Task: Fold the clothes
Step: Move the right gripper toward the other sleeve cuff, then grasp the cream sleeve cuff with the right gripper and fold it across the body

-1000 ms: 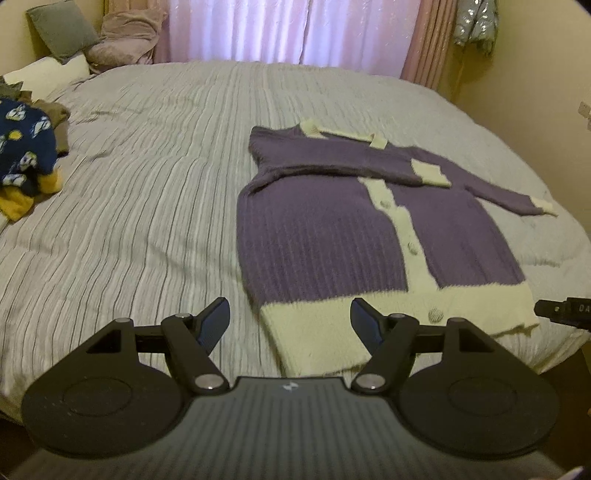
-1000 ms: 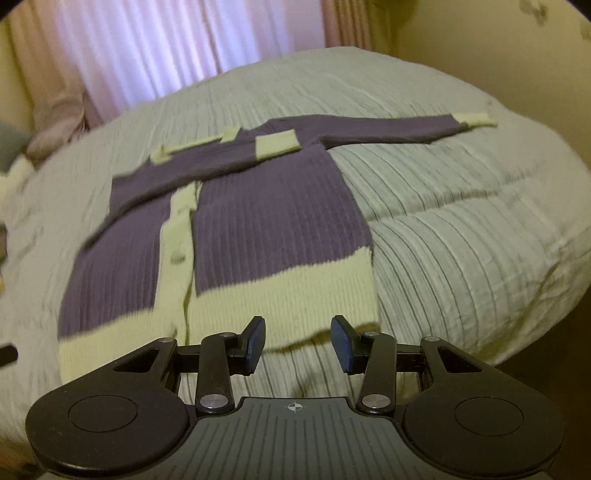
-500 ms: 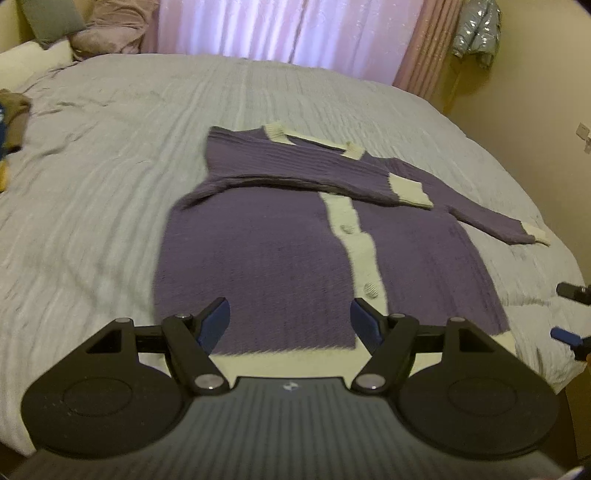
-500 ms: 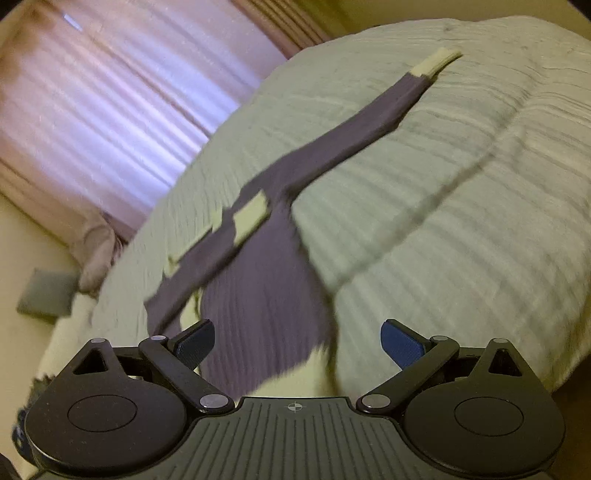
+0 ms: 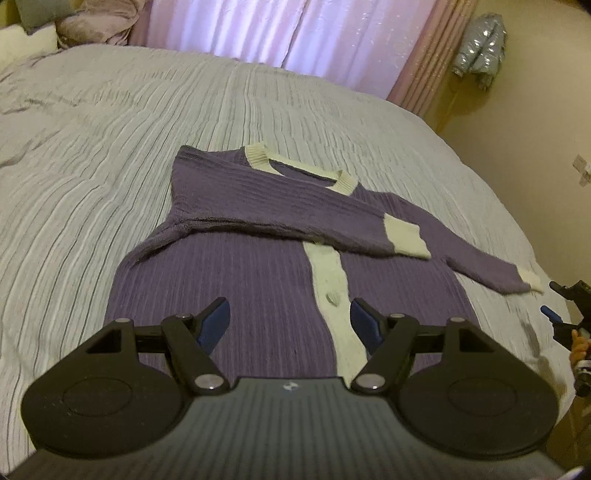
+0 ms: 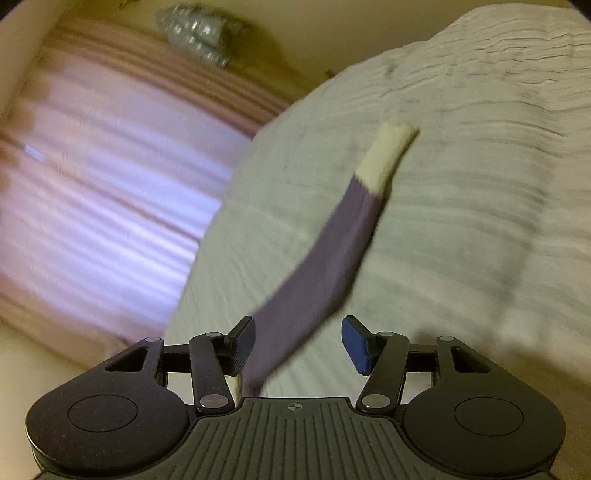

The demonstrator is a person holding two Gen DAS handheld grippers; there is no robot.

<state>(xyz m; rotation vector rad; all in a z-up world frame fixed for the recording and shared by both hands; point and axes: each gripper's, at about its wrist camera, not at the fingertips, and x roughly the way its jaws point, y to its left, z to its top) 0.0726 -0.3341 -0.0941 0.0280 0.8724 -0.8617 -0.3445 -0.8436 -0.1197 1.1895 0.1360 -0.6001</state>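
Note:
A purple knit cardigan (image 5: 251,266) with cream trim and buttons lies flat on the bed. One sleeve is folded across its chest, with its cream cuff (image 5: 404,238) at the right. The other sleeve (image 5: 491,271) stretches out to the right. My left gripper (image 5: 290,325) is open and empty, hovering over the cardigan's lower body. My right gripper (image 6: 299,343) is open, above the outstretched sleeve (image 6: 325,266), whose cream cuff (image 6: 388,155) points away. The right gripper also shows at the left wrist view's right edge (image 5: 565,314).
The bed (image 5: 110,147) has a grey striped cover. Pink curtains (image 5: 295,33) hang behind it. Pillows (image 5: 85,22) lie at the far left. A silver garment (image 5: 480,37) hangs on the wall at the right. The bed's right edge drops off near the sleeve.
My left gripper moved forward over the cardigan's hem onto its body. My right gripper swung right along the outstretched sleeve and opened wider.

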